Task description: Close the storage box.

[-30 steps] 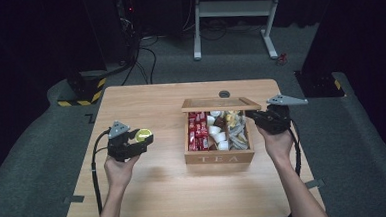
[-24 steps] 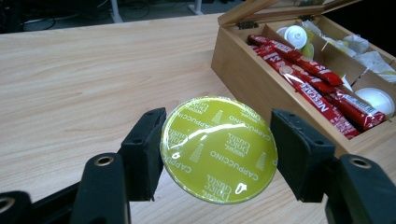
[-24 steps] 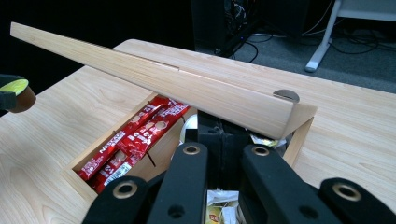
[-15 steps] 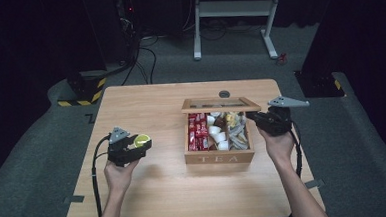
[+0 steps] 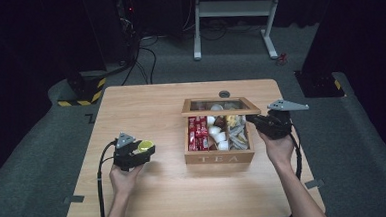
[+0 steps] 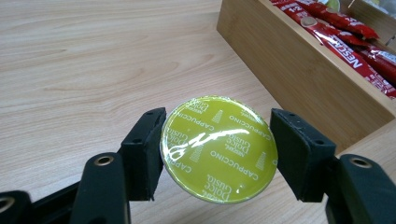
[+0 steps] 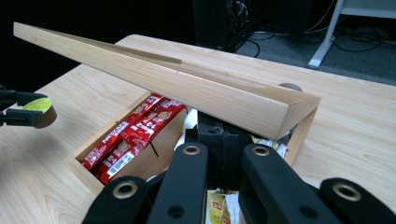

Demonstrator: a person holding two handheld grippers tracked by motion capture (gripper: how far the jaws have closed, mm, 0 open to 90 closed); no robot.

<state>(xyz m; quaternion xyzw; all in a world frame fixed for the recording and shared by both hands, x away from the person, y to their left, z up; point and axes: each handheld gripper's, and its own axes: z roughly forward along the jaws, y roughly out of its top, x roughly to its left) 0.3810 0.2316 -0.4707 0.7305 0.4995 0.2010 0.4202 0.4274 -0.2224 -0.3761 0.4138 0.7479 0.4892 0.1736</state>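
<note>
The left gripper (image 6: 217, 154) clamps a round coffee capsule (image 6: 218, 148) between its jaws, one black pad pressing on each side of the rim. The capsule's glossy yellow-green foil lid reads "CAPPUCCINO" and "Dolce Gusto". In the high view this capsule (image 5: 145, 145) sits in the left gripper (image 5: 142, 152) over the pale wood-grain worktop (image 5: 146, 106), well to the left of the box.

The wooden box (image 5: 219, 158) has "TEA" cut into its front wall. Its left compartment holds red sachets (image 7: 133, 133) printed "NESCAFE"; the other compartments hold white pods and paper sachets whose writing is too small to read.

The right gripper (image 7: 223, 140) has its jaws drawn in close together just under the front edge of the box lid (image 7: 187, 88), a flat light-wood frame raised at a slant above the box. Whether the pads pinch the lid's edge cannot be told.
</note>
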